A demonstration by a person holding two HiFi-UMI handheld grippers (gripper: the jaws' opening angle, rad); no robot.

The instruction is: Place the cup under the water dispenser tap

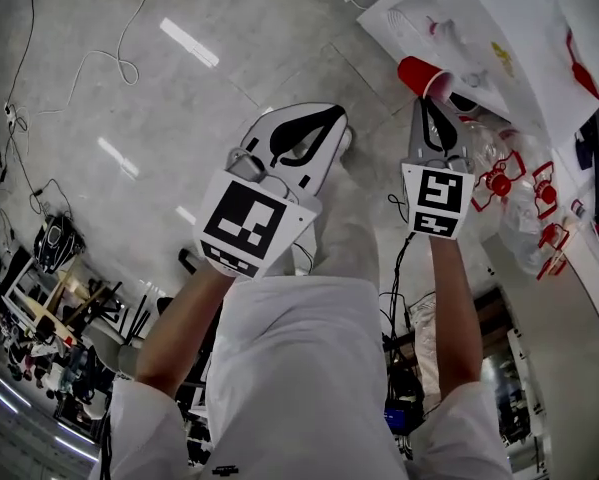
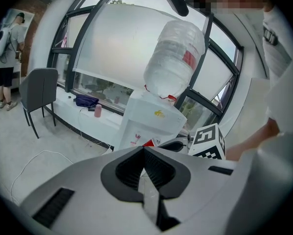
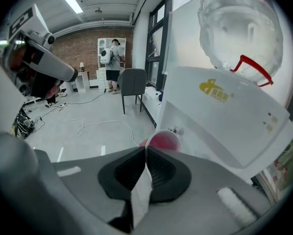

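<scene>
My right gripper (image 1: pixel 429 96) is shut on the rim of a red cup (image 1: pixel 423 75), which lies tilted on its side right next to the white water dispenser (image 1: pixel 499 28). In the right gripper view the cup (image 3: pixel 162 141) sits just past the jaw tips, its mouth facing the camera, against the dispenser's front (image 3: pixel 219 116). A clear water bottle (image 3: pixel 236 28) stands on top of the dispenser. My left gripper (image 1: pixel 336 120) hangs to the left of the cup, shut with nothing in it. In the left gripper view the dispenser (image 2: pixel 153 119) and the cup (image 2: pixel 148 143) lie beyond the jaw tips. The tap is not visible.
Loose cables (image 1: pixel 119 63) trail over the grey floor. A dark chair (image 2: pixel 38 89) stands by a window ledge with a purple bag (image 2: pixel 85 101). A person with a backpack (image 3: pixel 112 53) stands far off. Cluttered gear (image 1: pixel 49 308) lies at the lower left.
</scene>
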